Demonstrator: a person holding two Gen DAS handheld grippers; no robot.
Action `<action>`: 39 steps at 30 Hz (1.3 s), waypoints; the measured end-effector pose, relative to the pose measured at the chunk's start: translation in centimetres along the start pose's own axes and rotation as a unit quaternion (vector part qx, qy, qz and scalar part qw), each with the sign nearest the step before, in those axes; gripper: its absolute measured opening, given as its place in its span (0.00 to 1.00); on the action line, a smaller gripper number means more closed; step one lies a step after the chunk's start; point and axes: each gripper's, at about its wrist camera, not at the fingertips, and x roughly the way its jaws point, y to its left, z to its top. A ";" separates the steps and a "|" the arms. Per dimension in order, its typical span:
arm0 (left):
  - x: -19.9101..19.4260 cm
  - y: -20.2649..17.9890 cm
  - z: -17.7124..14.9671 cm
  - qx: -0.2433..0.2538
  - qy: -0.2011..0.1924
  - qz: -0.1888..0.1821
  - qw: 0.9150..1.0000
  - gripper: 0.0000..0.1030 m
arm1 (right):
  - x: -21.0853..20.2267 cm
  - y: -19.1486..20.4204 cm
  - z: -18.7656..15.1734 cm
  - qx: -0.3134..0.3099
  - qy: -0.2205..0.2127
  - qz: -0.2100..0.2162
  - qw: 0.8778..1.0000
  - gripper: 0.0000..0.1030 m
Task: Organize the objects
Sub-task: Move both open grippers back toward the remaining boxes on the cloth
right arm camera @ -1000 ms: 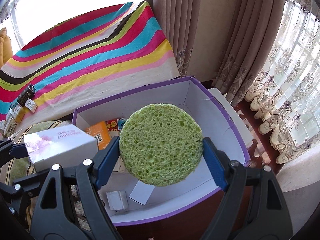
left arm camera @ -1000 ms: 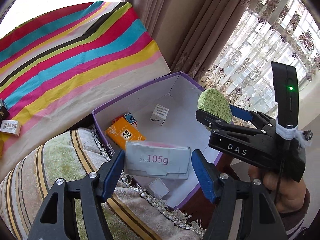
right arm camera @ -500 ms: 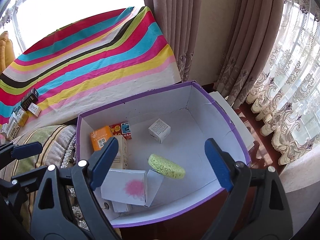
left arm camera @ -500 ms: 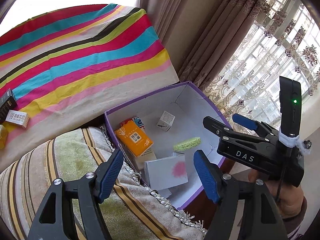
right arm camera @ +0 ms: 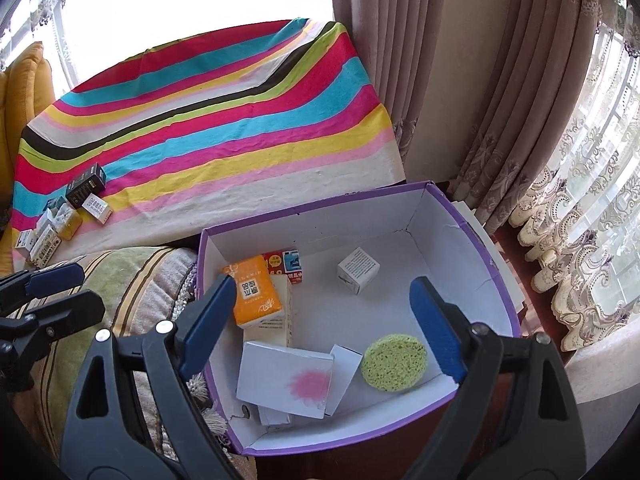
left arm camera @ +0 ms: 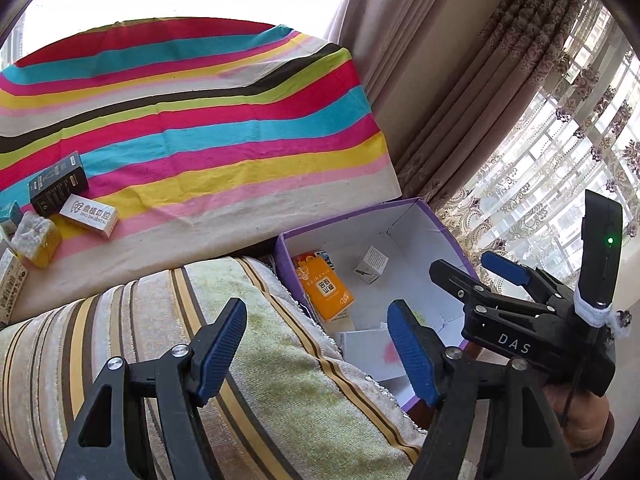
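Landmark: one purple box [right arm camera: 494,276], white inside, standing beside a striped cushion [right arm camera: 132,280] and in front of a rainbow-striped cloth [right arm camera: 240,136].

Count inside the purple box, right wrist view:
- one round green sponge [right arm camera: 394,362], lying flat at the near right corner
- one white carton with a pink blot [right arm camera: 286,376], at the near left, resting on smaller white cartons
- one orange packet [right arm camera: 252,292] with printed characters, against the left wall, on top of a tall white carton
- one red and blue packet [right arm camera: 286,264], at the far left
- one small white cube carton [right arm camera: 358,270], near the far wall, alone

Outside the purple box, on the cloth well to its left: a cluster of small cartons [right arm camera: 60,220]; the number cannot be told for certain. Among them one black carton [left arm camera: 58,184] and one white carton [left arm camera: 90,216] with blue print, too small to read.

Writing: "DAS" on the body of the right tool as seen from the left wrist.

Tools: the left tool [left arm camera: 316,354] stands open over the cushion edge, nothing between its pads. The right tool [right arm camera: 324,326] stands wide open above the purple box, nothing held.

Change: a second ago the left tool gripped the white carton, marked "105g", and the right tool gripped the sponge. Both now lie in the purple box, and the left wrist view has swung away from the box towards the cushion.
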 end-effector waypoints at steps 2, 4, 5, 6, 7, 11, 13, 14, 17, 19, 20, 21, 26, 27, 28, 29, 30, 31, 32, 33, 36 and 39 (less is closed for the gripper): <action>-0.5 0.9 0.0 -0.010 -0.006 0.001 1.000 0.72 | -0.2 1.0 0.1 -0.009 -0.001 0.006 1.000 0.87; -1.0 1.7 -0.1 -0.019 -0.011 0.005 1.000 0.72 | -0.4 1.9 0.3 -0.017 -0.002 0.012 1.000 0.87; -1.3 2.3 -0.2 -0.025 -0.014 0.007 1.000 0.72 | -0.5 2.3 0.4 -0.022 -0.003 0.014 1.000 0.87; -1.6 2.7 -0.2 -0.030 -0.018 0.007 0.999 0.72 | -0.6 2.8 0.4 -0.025 -0.004 0.016 1.000 0.87; -1.9 3.2 -0.2 -0.035 -0.021 0.010 0.999 0.72 | -0.7 3.3 0.5 -0.028 -0.004 0.019 0.999 0.87; -3.1 5.1 -0.5 -0.054 -0.033 0.021 0.998 0.72 | -1.0 5.1 0.6 -0.042 -0.003 0.037 0.998 0.87; -3.6 6.1 -0.7 -0.064 -0.037 0.024 0.997 0.72 | -1.1 6.1 0.6 -0.053 -0.003 0.041 0.998 0.87; -4.0 6.6 -0.8 -0.069 -0.039 0.025 0.997 0.72 | -1.2 6.5 0.6 -0.058 -0.003 0.043 0.997 0.87; -5.0 8.2 -1.2 -0.086 -0.047 0.033 0.995 0.72 | -1.3 7.5 0.7 -0.067 -0.001 0.050 0.997 0.87; -5.6 9.2 -1.4 -0.096 -0.051 0.037 0.993 0.72 | -1.3 8.2 0.7 -0.070 0.001 0.057 0.996 0.87; -5.9 9.7 -1.6 -0.102 -0.053 0.039 0.993 0.72 | -1.4 8.6 0.7 -0.072 0.002 0.061 0.996 0.87; -6.2 10.3 -1.8 -0.108 -0.055 0.040 0.992 0.72 | -1.4 9.0 0.7 -0.073 0.004 0.066 0.995 0.87; -8.0 13.0 -3.0 -0.136 -0.066 0.058 0.987 0.73 | -1.7 11.2 0.6 -0.094 0.006 0.082 0.992 0.88; -8.3 13.6 -3.3 -0.141 -0.067 0.063 0.986 0.73 | -1.7 11.8 0.6 -0.098 0.007 0.088 0.991 0.88; -8.7 14.3 -3.6 -0.148 -0.068 0.067 0.984 0.73 | -1.8 12.3 0.6 -0.103 0.009 0.095 0.990 0.88; -9.0 15.0 -3.9 -0.156 -0.070 0.070 0.983 0.74 | -1.8 12.9 0.5 -0.108 0.010 0.100 0.989 0.87; -9.4 15.7 -4.2 -0.165 -0.073 0.074 0.981 0.74 | -1.9 13.5 0.4 -0.113 0.011 0.105 0.988 0.88; -9.7 16.3 -4.5 -0.173 -0.075 0.079 0.979 0.75 | -1.9 14.1 0.3 -0.120 0.012 0.109 0.987 0.88; -10.1 17.0 -4.8 -0.180 -0.077 0.082 0.977 0.75 | -2.0 14.8 0.2 -0.128 0.013 0.112 0.985 0.88; -10.4 17.7 -5.1 -0.187 -0.078 0.084 0.976 0.75 | -2.0 15.4 0.1 -0.135 0.014 0.116 0.984 0.88; -11.3 19.2 -5.7 -0.202 -0.083 0.092 0.971 0.75 | -2.3 17.5 0.0 -0.158 0.016 0.130 0.979 0.88; -12.0 20.6 -6.2 -0.216 -0.087 0.097 0.968 0.75 | -2.5 19.5 -0.1 -0.182 0.017 0.139 0.973 0.88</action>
